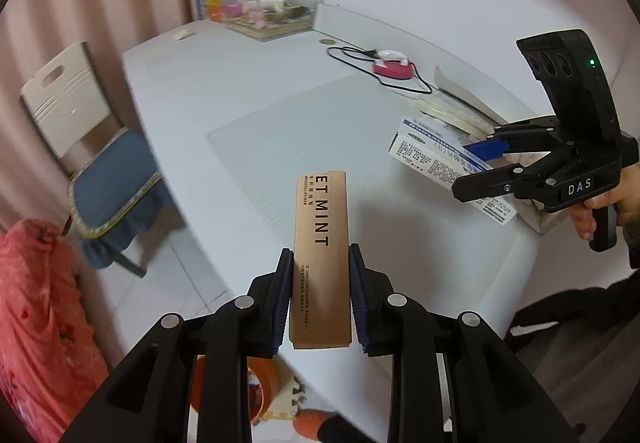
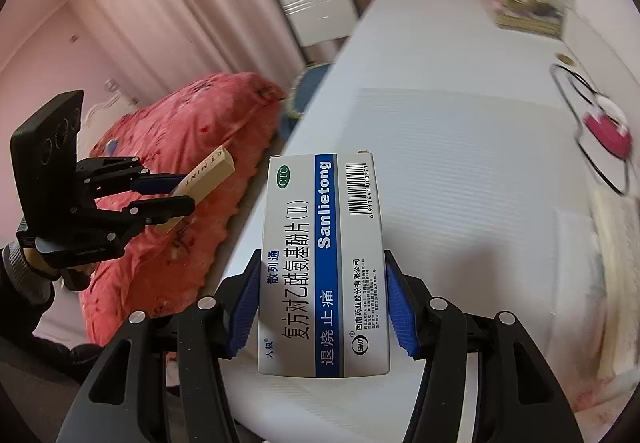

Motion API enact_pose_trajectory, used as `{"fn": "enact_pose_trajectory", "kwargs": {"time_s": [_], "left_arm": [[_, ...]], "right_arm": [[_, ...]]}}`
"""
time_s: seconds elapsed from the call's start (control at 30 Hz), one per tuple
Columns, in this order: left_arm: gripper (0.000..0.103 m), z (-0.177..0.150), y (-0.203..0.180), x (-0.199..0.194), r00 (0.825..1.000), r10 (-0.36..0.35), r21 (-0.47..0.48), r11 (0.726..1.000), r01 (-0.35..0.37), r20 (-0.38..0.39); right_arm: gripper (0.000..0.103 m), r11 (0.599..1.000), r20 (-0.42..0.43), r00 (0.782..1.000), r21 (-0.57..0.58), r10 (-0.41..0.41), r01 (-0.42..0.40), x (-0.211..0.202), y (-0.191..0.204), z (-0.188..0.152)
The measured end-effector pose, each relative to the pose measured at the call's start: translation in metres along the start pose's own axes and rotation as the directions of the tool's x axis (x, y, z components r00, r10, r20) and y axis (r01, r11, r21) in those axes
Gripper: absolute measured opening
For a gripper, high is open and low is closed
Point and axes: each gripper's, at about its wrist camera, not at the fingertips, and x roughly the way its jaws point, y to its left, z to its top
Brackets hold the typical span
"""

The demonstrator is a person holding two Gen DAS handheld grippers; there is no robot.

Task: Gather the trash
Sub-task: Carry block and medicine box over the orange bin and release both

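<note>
Red quilted bedding point(image 2: 176, 179) lies at the far left, beyond the left edge of the desk point(image 1: 248, 91). A white chair point(image 1: 68, 95) with a blue seat cushion point(image 1: 116, 183) stands against that same edge, in front of pink curtains point(image 2: 160, 3).

The left gripper point(image 1: 320, 295) is clamped on a slim tan carton point(image 1: 321, 255) printed "ET MINT". Both blue pads press its long sides and the jaws are nearly together. The carton is held in the air above the near left corner of the desk, its free end pointing away over the ribbed white mat point(image 1: 304, 139). In the right wrist view this gripper point(image 2: 176, 191) appears over the bedding with the carton point(image 2: 204, 179) slanting upward.

An orange object on the floor point(image 1: 260, 383) shows under the near edge; what it is cannot be told.

At the far edge stands a clear plastic bin point(image 1: 268, 7) holding mixed small items. A pink and white device point(image 1: 392, 67) with a black cable point(image 1: 360, 55) lies toward the far right corner.

The right gripper point(image 2: 320, 311) stands about half open, gripping a white and blue medicine box point(image 2: 324, 263) marked "Sanlietong" by its long sides. The box is clear of the desk surface, above the near right part of the mat. From the left wrist view this gripper point(image 1: 486, 169) holds the box point(image 1: 436, 159) just in front of a stack of papers point(image 1: 456, 103) at the right edge. A hand point(image 1: 600, 203) grasps its handle.
</note>
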Motion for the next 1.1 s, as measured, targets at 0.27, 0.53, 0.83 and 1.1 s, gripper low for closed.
{"fn": "enact_pose_trajectory", "kwargs": {"time_s": [0.27, 0.53, 0.83, 1.1], "left_arm": [[0.029, -0.042, 0.015, -0.040, 0.997, 0.069, -0.114, 0.991, -0.067, 0.016], [0.029, -0.085, 0.045, -0.067, 0.988, 0.151, -0.248, 0.958, -0.143, 0.012], [0.029, -0.134, 0.091, -0.084, 0.979, 0.204, -0.373, 0.907, -0.197, -0.021], [0.029, -0.172, 0.144, -0.076, 0.978, 0.203, -0.463, 0.862, -0.205, -0.056]], "right_arm": [[0.057, 0.985, -0.054, 0.990, -0.104, 0.131, -0.136, 0.027, 0.062, 0.018], [0.057, 0.945, -0.140, 0.970, -0.236, 0.197, -0.226, 0.066, 0.137, 0.031], [0.057, 0.898, -0.225, 0.944, -0.315, 0.243, -0.306, 0.123, 0.219, 0.039], [0.057, 0.889, -0.291, 0.925, -0.315, 0.243, -0.333, 0.193, 0.270, 0.044]]}}
